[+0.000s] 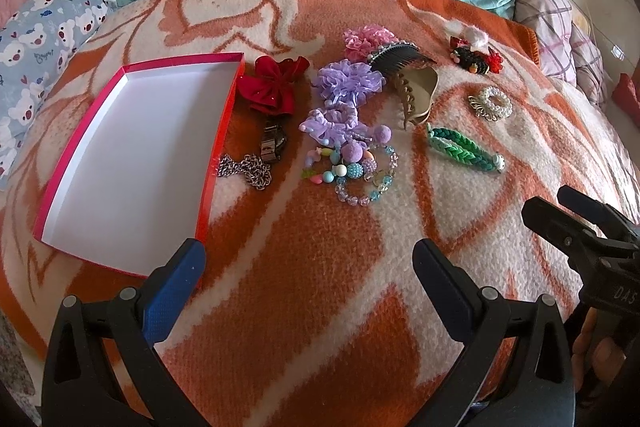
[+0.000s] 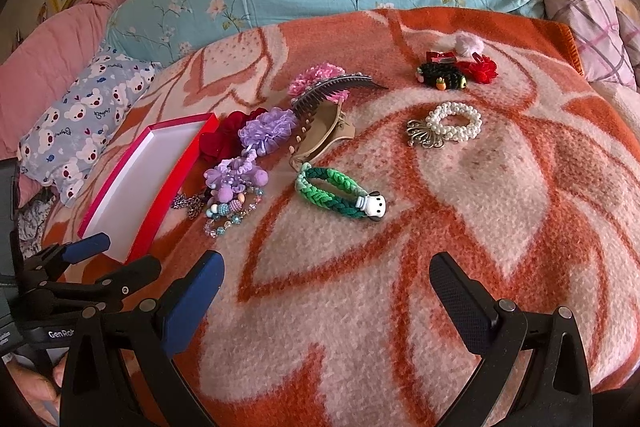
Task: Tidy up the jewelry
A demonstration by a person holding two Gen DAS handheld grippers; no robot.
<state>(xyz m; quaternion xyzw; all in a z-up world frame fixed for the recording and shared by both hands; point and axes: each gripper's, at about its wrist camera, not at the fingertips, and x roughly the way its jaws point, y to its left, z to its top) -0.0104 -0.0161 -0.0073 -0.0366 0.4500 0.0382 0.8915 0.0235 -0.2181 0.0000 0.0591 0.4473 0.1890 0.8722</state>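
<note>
Left wrist: empty red-rimmed box (image 1: 132, 147).

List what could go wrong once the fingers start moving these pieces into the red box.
1. The beaded bracelets lie tangled with the purple scrunchie; lifting one may drag the other along.
2. The silver chain lies flat in the fuzzy blanket, so the left gripper may pinch fabric instead.
3. The red box sits on soft bedding with shallow walls; pressing on its edge could tip it.
</note>
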